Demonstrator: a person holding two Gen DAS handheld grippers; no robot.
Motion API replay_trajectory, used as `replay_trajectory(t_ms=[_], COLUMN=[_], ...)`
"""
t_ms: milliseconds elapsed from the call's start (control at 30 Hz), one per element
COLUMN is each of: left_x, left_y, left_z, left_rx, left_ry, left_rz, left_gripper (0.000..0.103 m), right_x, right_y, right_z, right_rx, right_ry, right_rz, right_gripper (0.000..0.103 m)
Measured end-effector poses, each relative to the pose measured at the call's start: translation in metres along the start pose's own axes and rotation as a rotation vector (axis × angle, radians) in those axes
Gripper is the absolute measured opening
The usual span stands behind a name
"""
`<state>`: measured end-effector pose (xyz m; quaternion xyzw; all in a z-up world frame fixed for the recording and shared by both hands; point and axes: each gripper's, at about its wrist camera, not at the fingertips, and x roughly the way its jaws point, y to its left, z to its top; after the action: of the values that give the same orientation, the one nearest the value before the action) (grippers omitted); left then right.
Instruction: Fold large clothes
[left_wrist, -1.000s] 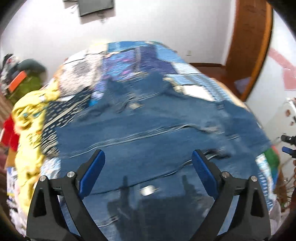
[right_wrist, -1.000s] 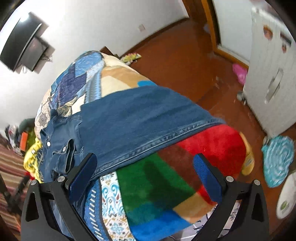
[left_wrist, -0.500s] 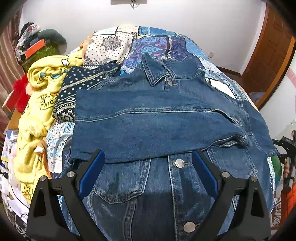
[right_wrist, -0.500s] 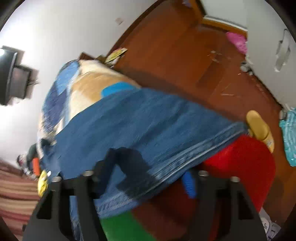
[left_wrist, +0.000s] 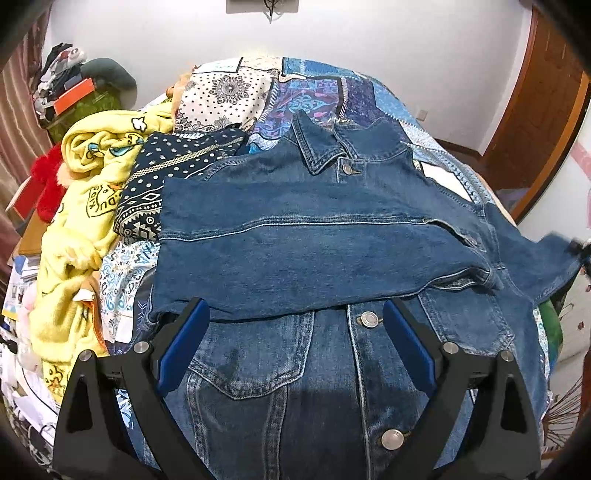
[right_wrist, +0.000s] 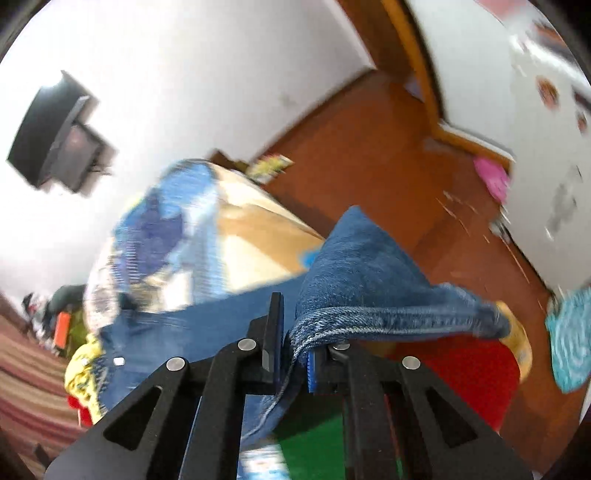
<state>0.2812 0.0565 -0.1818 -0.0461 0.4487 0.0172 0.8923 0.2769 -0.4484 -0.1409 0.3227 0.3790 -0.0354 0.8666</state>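
Observation:
A blue denim jacket (left_wrist: 332, 236) lies face up on the patchwork bed, collar far, one sleeve folded across its chest. My left gripper (left_wrist: 295, 339) is open and empty, hovering above the jacket's lower front near a chest pocket and the button line. My right gripper (right_wrist: 291, 350) is shut on the jacket's other sleeve cuff (right_wrist: 369, 291) and holds it lifted off the bed's right edge; the lifted cuff shows at the far right of the left wrist view (left_wrist: 554, 258).
A yellow printed blanket (left_wrist: 85, 206) and a dark dotted cloth (left_wrist: 177, 166) lie heaped on the bed's left. A red, green and blue fleece (right_wrist: 461, 369) hangs below the cuff. Wooden floor (right_wrist: 369, 155), a door and a white cabinet are to the right.
My right gripper closed on the sleeve cuff and lifted it off the bed. My left gripper pulled back from the jacket and stayed open.

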Motion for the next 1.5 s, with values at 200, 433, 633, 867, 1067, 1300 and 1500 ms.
replay_trajectory(t_ms=[200, 433, 633, 867, 1067, 1300, 1500], left_x=[-0.007, -0.019, -0.033, -0.034, -0.031, -0.03, -0.023], left_y=[0.009, 0.032, 0.053, 0.071, 0.069, 0.034, -0.019], left_z=[-0.008, -0.017, -0.019, -0.026, -0.023, -0.005, 0.02], left_rx=[0.006, -0.025, -0.049, -0.085, -0.096, -0.013, 0.096], left_ry=[-0.01, -0.029, -0.049, -0.046, -0.036, -0.053, -0.066], left_rz=[-0.006, -0.023, -0.021, -0.006, -0.002, -0.004, -0.04], left_gripper=[0.095, 0.095, 0.095, 0.095, 0.095, 0.095, 0.095], right_x=[-0.038, -0.01, 0.07, 0.127, 0.132, 0.102, 0.067], right_y=[0.118, 0.236, 0.28, 0.282, 0.268, 0.237, 0.206], right_z=[0.002, -0.047, -0.126, -0.213, -0.232, -0.217, -0.189], right_rx=[-0.233, -0.397, -0.461, -0.613, -0.702, -0.648, -0.63], right_ry=[-0.073, -0.005, 0.213, 0.438, 0.547, 0.613, 0.502], right_rz=[0.157, 0.322, 0.329, 0.217, 0.135, 0.218, 0.224], right_gripper=[0.009, 0.009, 0.009, 0.009, 0.013, 0.032, 0.036])
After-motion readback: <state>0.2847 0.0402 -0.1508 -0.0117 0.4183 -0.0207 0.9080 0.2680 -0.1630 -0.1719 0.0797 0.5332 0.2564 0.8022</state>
